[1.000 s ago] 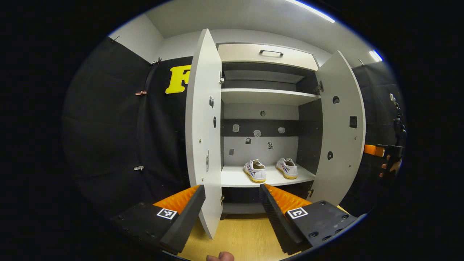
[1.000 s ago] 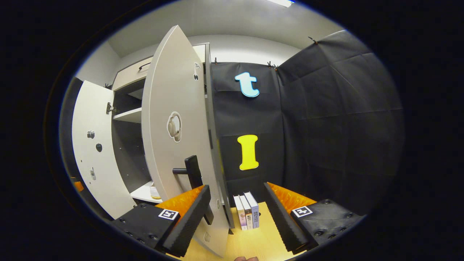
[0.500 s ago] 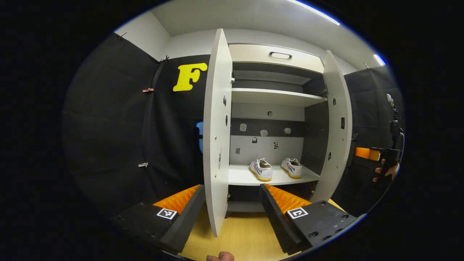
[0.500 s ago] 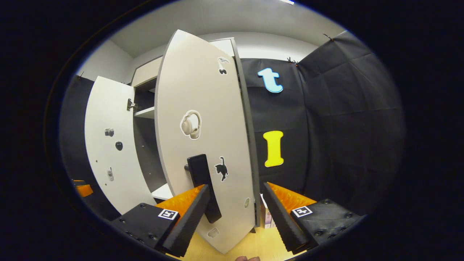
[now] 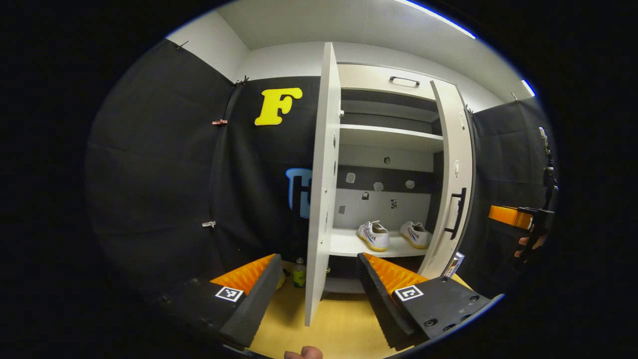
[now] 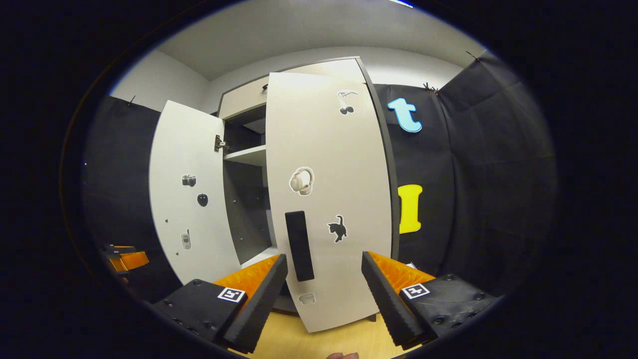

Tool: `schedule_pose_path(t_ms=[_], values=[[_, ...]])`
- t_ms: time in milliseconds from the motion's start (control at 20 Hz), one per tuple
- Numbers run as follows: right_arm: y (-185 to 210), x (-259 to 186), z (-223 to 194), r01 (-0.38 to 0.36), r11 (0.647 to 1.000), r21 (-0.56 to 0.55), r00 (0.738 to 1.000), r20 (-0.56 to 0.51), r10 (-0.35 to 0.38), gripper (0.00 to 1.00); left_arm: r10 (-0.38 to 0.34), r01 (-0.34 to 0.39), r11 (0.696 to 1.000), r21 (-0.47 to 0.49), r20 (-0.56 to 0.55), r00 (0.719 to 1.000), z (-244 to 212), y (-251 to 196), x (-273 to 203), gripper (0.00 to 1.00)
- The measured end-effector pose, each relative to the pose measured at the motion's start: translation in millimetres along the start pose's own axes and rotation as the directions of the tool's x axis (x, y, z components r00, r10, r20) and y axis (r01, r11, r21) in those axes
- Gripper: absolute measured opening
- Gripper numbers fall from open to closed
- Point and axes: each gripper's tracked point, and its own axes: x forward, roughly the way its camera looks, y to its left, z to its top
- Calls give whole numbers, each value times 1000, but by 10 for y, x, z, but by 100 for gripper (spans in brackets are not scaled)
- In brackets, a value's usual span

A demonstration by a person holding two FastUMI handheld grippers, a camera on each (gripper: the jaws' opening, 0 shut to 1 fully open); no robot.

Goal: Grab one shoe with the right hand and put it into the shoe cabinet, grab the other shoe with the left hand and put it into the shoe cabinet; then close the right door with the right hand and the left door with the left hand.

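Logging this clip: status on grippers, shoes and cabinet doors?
Both grippers open, left gripper, right gripper. Both shoes on the cabinet shelf. Right door nearly shut, left door wide open. Nothing blocking.

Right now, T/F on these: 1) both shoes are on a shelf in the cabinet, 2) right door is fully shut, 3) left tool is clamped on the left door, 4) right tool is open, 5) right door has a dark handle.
1) True. Both shoes sit side by side on a shelf of the cabinet.
2) False. The right door is partly swung in, with a gap open to the shelves.
3) False. The left tool is open; the left door stands edge-on between its fingers, and no contact is visible.
4) True. The right tool has its fingers spread, gripping nothing.
5) True. A dark handle is on the door's outer face.
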Motion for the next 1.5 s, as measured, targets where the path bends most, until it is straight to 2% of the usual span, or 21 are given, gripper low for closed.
schedule_pose_path(t_ms=[300, 650, 850, 1100, 1200, 1350, 1500], values=[[-24, -177, -31, 20, 1000, -23, 1000, -14, -21, 98, 68, -69, 997, 29, 29, 997, 119, 476, 235, 94], [-131, -330, -9, 61, 997, -36, 998, -14, -62, 98, 132, -133, 990, 48, 20, 991, 83, 955, 894, 94], [-266, -396, 29, 93, 995, -48, 996, -10, -93, 98, 121, -121, 991, 54, -1, 993, 2, 953, 1152, 94], [-431, -459, 43, 120, 992, -39, 993, -13, -120, 98, 107, -107, 994, 35, 9, 994, -2, 873, 1190, 93], [-451, -460, 36, 118, 992, -36, 993, -19, -119, 97, 106, -107, 992, 61, 14, 994, 10, 840, 1183, 94], [-436, -466, 46, 107, 993, -41, 994, -20, -108, 98, 95, -95, 994, 50, 10, 995, -13, 672, 1143, 93], [-422, -455, 21, 98, 994, -50, 995, -25, -99, 98, 38, -38, 998, 52, 11, 999, -11, 348, 1119, 93]])
